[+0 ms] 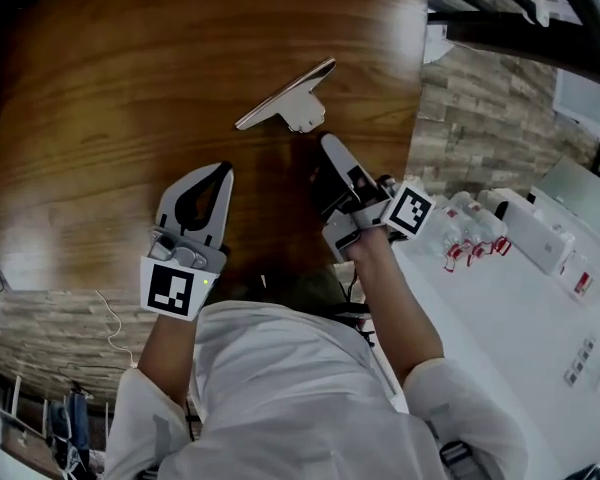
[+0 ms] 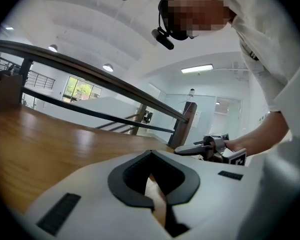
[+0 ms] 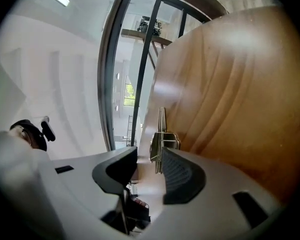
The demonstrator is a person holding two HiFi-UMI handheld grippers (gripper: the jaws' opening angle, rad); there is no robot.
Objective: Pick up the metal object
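Observation:
The metal object (image 1: pixel 285 98), a long flat plate on a small bracket base, lies on the brown wooden table (image 1: pixel 110 98) near its far right side. My right gripper (image 1: pixel 327 146) sits just short of it, jaws open with nothing between the pads. In the right gripper view the metal object (image 3: pixel 161 134) stands just beyond the right gripper (image 3: pixel 149 166). My left gripper (image 1: pixel 223 173) rests lower left of the object, shut and empty. In the left gripper view the left gripper (image 2: pixel 151 156) points across the wood, with the right gripper (image 2: pixel 210 146) off to its right.
The table's right edge (image 1: pixel 417 118) runs close to the right gripper, with stone-pattern floor (image 1: pixel 480 118) beyond. A white counter (image 1: pixel 500 308) at the right holds small red-labelled bottles (image 1: pixel 470 236) and white boxes (image 1: pixel 535 233). A dark railing (image 2: pixel 105 79) shows behind the table.

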